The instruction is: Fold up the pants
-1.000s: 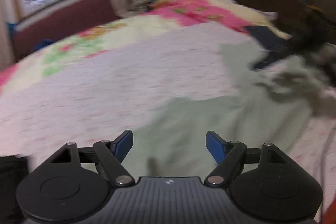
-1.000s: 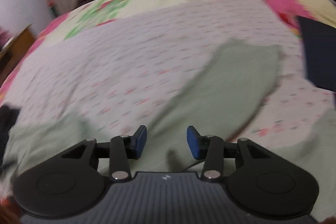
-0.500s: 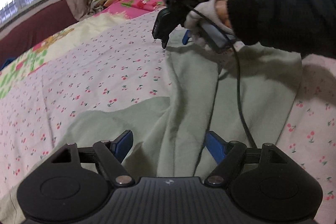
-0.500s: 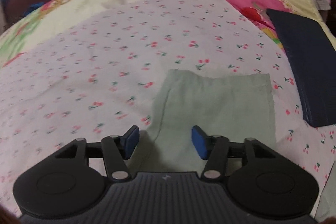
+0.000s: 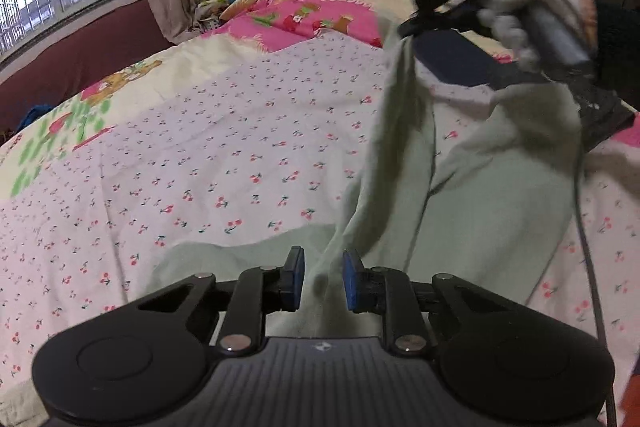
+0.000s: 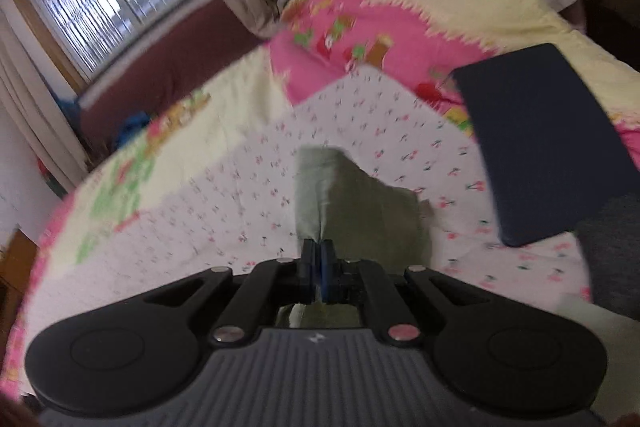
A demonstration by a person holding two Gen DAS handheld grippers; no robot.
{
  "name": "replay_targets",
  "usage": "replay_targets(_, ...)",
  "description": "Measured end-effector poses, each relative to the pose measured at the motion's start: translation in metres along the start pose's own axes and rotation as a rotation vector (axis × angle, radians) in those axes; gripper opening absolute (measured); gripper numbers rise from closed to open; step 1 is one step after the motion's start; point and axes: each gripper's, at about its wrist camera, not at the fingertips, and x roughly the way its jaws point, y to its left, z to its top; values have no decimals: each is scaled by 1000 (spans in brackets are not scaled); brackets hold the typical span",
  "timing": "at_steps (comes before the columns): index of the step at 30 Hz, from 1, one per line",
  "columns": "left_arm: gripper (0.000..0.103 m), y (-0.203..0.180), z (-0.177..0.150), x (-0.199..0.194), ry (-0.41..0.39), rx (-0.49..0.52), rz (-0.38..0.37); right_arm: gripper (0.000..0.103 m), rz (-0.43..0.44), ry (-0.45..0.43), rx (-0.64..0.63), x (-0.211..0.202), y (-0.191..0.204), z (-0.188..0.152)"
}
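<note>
Pants (image 5: 404, 187) (pale green), on our cherry-print bedsheet (image 5: 200, 147): left gripper (image 5: 322, 281) and right gripper (image 6: 318, 267) each pinch a fold.

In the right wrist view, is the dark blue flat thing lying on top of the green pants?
No: the dark blue flat thing lies on the bedspread, apart from the green pants.

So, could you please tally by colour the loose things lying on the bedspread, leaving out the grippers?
Pale green: 1, the pants, pinched by the left gripper and the right gripper.
Dark navy: 1, the flat pad near the pink quilt.
Total: 2.
</note>
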Motion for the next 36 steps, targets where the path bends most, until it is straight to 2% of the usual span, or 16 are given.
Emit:
replay_targets(4, 36, -20, 3, -10, -21, 65, -7, 2, 41, -59, 85, -49, -31, -14)
replay_targets(7, 36, -34, -1, -11, -26, 102, -43, 2, 29, -102, 122, -93, -58, -42)
replay_targets(9, 36, -42, -5, -6, -8, 125, -54, 2, -10, -114, 159, -111, -77, -64)
replay_targets(12, 36, -53, -9, 0, 15, 163, -55, 3, -72, -87, 246, -115, -112, -88)
replay_targets(15, 39, -66, -11, 4, 21, 210, -31, 4, -58, -57, 331, -103, -135, -100)
replay_targets(17, 45, -74, -11, 7, 23, 248, -10, 10, -42, -52, 340, -94, -138, -99)
replay_targets(18, 47, -78, -11, 9, 23, 268, 2, 10, -47, -50, 342, -91, -139, -98)
replay_targets(20, 56, -88, -11, 11, 15, 316, 24, 12, -26, -54, 350, -88, -141, -93)
replay_targets(21, 59, -91, -11, 12, 10, 332, 28, 17, -18, -59, 354, -85, -142, -89)
replay_targets(22, 64, -96, -11, 13, 6, 353, 31, 29, -16, -67, 358, -85, -144, -86)
replay_targets(24, 66, -103, -12, 17, 0, 388, 33, 41, -4, -66, 368, -81, -147, -82)
replay_targets(26, 66, -112, -13, 21, -2, 431, 35, 39, -5, -69, 368, -79, -148, -81)
replay_targets(27, 66, -115, -14, 24, -1, 448, 45, 25, -23, -69, 357, -79, -148, -81)
replay_targets(28, 66, -119, -15, 27, 2, 466, 59, 4, -29, -65, 349, -79, -147, -78)
replay_targets(32, 43, -114, -7, 26, 7, 464, 72, 5, 52, -98, 348, -88, -136, -61)
replay_targets(36, 39, -97, 14, 5, -53, 407, 109, 4, 170, -188, 298, -111, -114, -33)
